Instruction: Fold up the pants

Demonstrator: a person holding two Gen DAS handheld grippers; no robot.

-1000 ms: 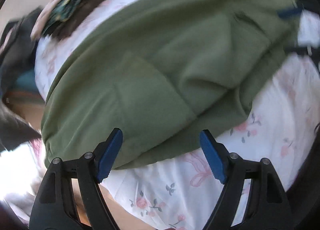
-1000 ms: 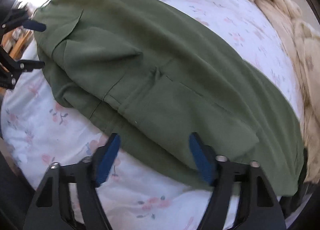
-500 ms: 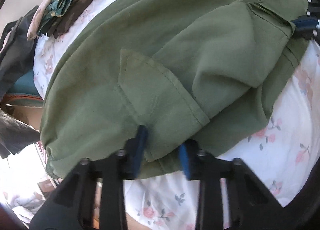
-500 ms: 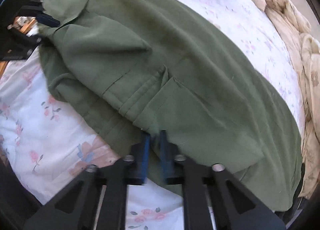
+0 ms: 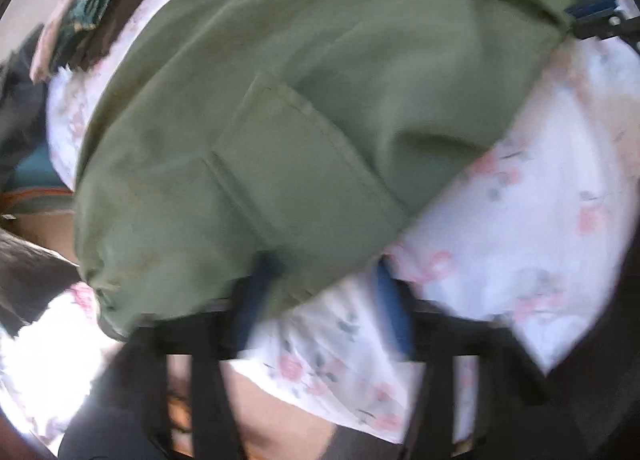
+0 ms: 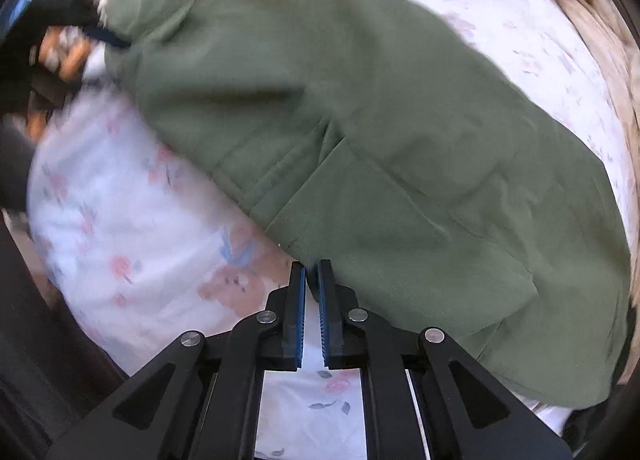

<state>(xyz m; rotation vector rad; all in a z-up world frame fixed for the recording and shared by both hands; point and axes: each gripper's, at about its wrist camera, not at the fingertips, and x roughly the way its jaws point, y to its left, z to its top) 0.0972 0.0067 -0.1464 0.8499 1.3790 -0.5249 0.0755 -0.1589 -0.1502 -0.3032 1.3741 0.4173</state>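
Green pants (image 5: 320, 100) lie spread over a floral bed sheet (image 5: 520, 220), a patch pocket facing up. My left gripper (image 5: 320, 296) is at their near edge, blurred, and its jaws are opening. The hem lies over the left finger (image 5: 256, 288), and the pads do not press on it. In the right wrist view the pants (image 6: 400, 140) run diagonally. My right gripper (image 6: 311, 272) is nearly closed, with the pants' near hem pinched at its tips and its jaws just starting to part. Each gripper shows at the other view's edge: the right gripper (image 5: 596, 16) and the left gripper (image 6: 108, 36).
A stack of folded dark and patterned clothes (image 5: 100, 8) sits at the far end of the bed. A beige fluffy blanket (image 6: 600, 20) runs along the right side. The sheet (image 6: 140, 240) ends at the bed's near left edge, with dark furniture beyond.
Both grippers went from open above the pants to closed on the near hem. The left one has since spread apart again. The right one stays nearly closed and has shifted slightly along the hem.
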